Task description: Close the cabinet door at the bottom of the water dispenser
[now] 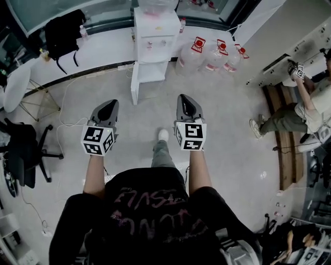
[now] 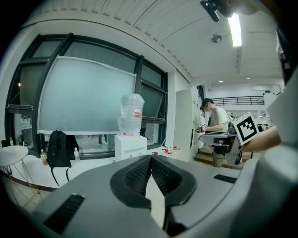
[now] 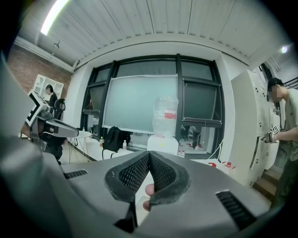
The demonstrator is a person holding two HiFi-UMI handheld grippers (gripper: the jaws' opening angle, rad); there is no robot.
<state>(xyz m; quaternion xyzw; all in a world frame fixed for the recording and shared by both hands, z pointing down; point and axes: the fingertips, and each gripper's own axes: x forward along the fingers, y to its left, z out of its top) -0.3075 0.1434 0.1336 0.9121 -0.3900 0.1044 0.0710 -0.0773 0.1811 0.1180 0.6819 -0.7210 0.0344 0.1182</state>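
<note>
Grey floor (image 1: 217,119) under you; your left gripper (image 1: 107,106) and right gripper (image 1: 186,101) both pressed together, empty, side by side; water dispenser (image 1: 155,36) far, straight ahead, well apart from both; bottom cabinet door (image 1: 134,85) swung open on its left

The room holds one white water dispenser (image 1: 155,36), one clear bottle (image 1: 155,5) atop it, three clear red-labelled water jugs (image 1: 214,58), one black backpack (image 1: 62,33) and one black office chair (image 1: 23,150).

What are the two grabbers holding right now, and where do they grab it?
Nothing. The left gripper and the right gripper both have their jaws shut together and empty, well apart from the water dispenser.
</note>
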